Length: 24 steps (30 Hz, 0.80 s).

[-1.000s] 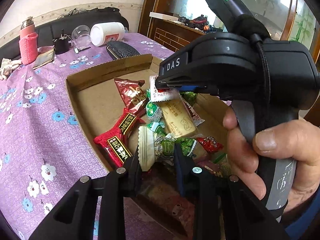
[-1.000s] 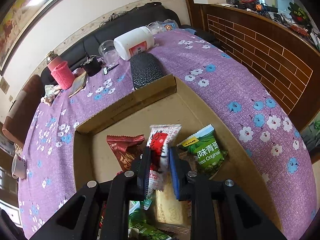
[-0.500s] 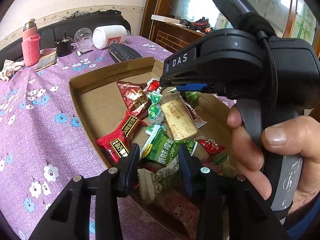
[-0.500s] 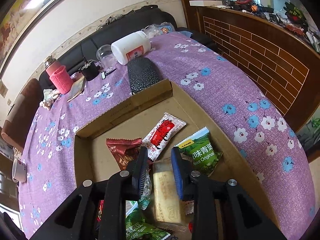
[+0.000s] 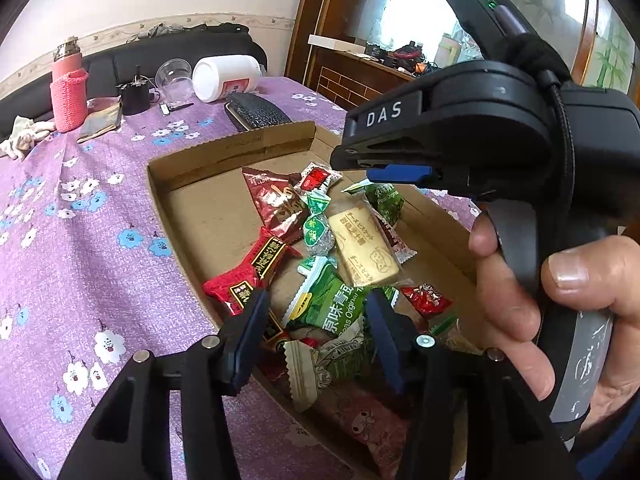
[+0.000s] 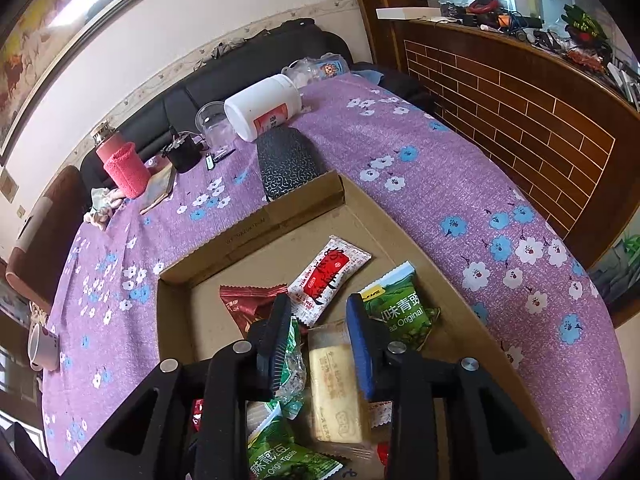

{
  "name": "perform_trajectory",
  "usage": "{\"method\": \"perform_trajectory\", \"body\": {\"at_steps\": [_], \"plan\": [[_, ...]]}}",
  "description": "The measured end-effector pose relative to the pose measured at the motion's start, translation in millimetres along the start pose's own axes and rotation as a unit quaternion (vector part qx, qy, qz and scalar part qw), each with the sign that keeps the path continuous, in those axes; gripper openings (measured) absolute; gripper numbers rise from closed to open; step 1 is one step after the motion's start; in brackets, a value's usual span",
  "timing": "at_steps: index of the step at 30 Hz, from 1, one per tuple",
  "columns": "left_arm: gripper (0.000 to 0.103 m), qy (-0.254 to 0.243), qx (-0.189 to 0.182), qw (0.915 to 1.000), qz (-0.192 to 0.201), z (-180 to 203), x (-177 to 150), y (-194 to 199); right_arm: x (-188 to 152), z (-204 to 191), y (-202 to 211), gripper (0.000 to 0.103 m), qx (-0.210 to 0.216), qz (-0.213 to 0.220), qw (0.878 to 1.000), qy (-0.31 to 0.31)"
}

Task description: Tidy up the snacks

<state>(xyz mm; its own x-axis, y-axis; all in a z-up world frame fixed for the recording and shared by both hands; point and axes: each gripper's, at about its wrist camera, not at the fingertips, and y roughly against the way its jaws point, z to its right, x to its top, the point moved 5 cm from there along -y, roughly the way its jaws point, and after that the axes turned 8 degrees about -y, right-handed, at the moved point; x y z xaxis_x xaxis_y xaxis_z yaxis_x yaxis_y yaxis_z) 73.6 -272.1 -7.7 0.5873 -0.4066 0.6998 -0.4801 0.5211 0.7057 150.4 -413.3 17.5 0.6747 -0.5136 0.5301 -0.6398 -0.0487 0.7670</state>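
We hold both grippers, left [image 5: 316, 316] and right [image 6: 320, 336], wide open and empty over the snacks [image 5: 320, 256] piled in the box [image 6: 248, 228], so next we choose one packet to grasp.

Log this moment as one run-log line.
task: organize snacks | left gripper: open, empty | right gripper: open, empty | white-red packet: in cardboard box | pea packet: below left fingers

Left gripper [image 5: 316, 316] and right gripper [image 6: 320, 328]: jaws apart (both empty).
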Motion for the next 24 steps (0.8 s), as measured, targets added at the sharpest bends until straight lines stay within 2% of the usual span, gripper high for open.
{"method": "perform_trajectory", "body": {"at_steps": [8,10,13,16,21,24], "plan": [[0.056,0.006,0.005,1.0,0.005,-3.5,1.9,2.4,2.6,-1.2,7.5,0.038,0.005,0.015,1.0,-0.002],[0.058,0.007,0.008,0.9999,0.012,-4.7,3.2,5.6,4.9,-2.0,14.3,0.044,0.008,0.03,1.0,-0.005],[0.065,0.015,0.008,0.9996,0.022,-6.3,6.9,10.4,9.9,-3.2,30.9,0.054,0.014,0.063,0.998,-0.006],[0.07,0.013,0.016,0.9992,0.035,-5.3,12.7,18.6,12.3,-4.2,55.9,0.063,-0.002,0.115,0.993,0.002],[0.085,0.009,0.034,0.9982,0.048,-4.6,15.2,40.3,-1.9,-0.9,101.7,0.08,-0.003,0.179,0.984,0.015],[0.086,0.008,0.052,0.9976,0.045,-6.0,10.3,54.7,-15.6,10.7,128.8,0.087,-0.008,0.214,0.977,0.006]]}}
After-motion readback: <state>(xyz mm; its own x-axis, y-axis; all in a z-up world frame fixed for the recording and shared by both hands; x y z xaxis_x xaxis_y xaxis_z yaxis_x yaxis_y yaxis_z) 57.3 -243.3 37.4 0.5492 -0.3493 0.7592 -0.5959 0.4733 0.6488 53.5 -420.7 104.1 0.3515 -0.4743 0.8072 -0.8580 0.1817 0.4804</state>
